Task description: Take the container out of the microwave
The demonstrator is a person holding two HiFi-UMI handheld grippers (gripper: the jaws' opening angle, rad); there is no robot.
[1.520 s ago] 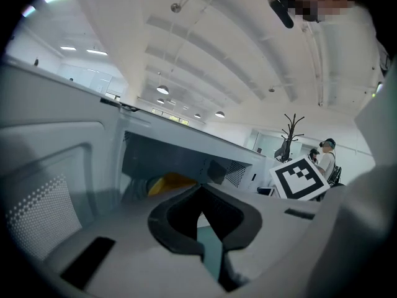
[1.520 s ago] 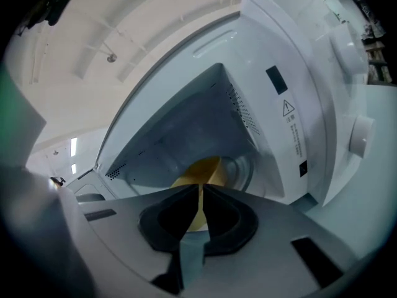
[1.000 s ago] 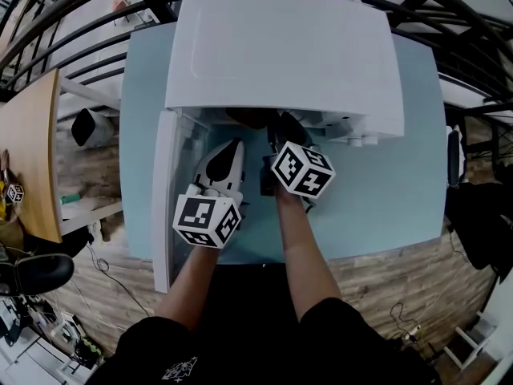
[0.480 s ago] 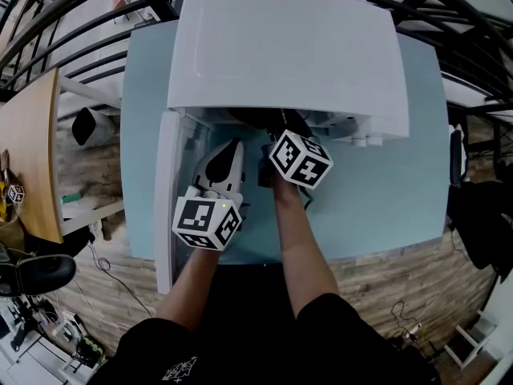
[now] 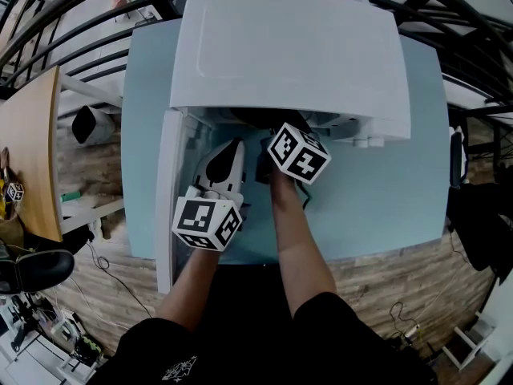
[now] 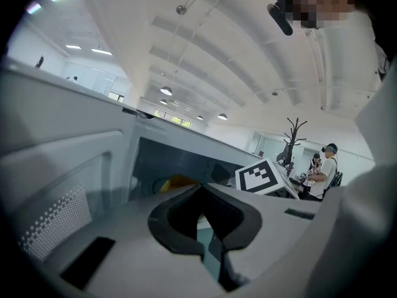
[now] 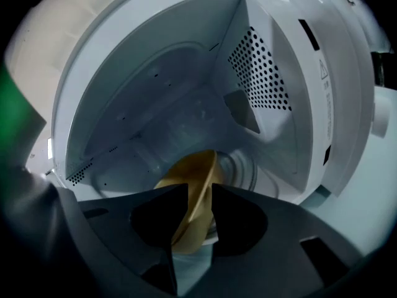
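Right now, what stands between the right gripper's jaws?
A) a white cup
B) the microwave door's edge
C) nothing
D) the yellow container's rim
D: the right gripper view shows the rim of the yellow container between the closing jaws of the right gripper, inside the microwave.

You have one microwave [image 5: 288,54] before you, on one light-blue table [image 5: 385,207], with one yellow container [image 7: 198,166] inside. You hold two grippers: the left gripper [image 6: 201,219] and the right gripper [image 7: 193,194], its jaws closing with the container between them. Two marker cubes [image 5: 207,221] [image 5: 298,152] show, one per gripper. Two people [image 6: 327,166] [image 6: 315,165] stand far off.
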